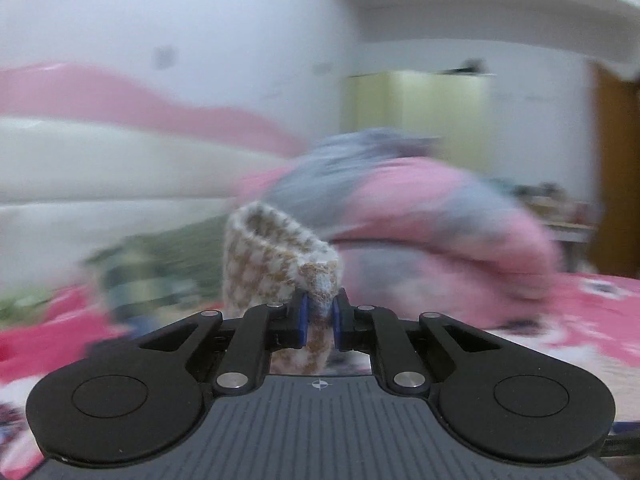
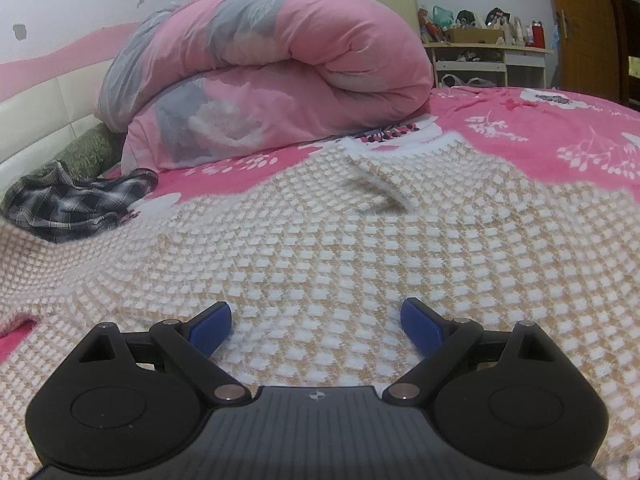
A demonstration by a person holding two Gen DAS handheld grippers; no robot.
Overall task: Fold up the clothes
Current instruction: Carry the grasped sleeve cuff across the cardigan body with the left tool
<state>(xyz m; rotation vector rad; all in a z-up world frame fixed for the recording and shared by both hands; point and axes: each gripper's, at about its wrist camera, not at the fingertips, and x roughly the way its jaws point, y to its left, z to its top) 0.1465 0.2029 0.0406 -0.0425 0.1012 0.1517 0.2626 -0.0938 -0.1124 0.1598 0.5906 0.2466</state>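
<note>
A tan-and-white houndstooth knit sweater (image 2: 320, 232) lies spread on the pink floral bed (image 2: 560, 132). My left gripper (image 1: 319, 318) is shut on a folded edge of this sweater (image 1: 276, 268) and holds it lifted; the left wrist view is motion-blurred. My right gripper (image 2: 316, 322) is open and empty, low over the sweater's middle, with its blue pads (image 2: 210, 326) apart just above the knit. A small blurred fold of the sweater (image 2: 378, 190) rises near its far edge.
A rolled pink-and-grey quilt (image 2: 272, 68) lies at the head of the bed. A dark plaid garment (image 2: 76, 204) is crumpled at the left. A cream headboard (image 2: 44, 112) is behind it. A cluttered shelf (image 2: 488, 52) and a wooden door (image 2: 584, 24) stand at the right.
</note>
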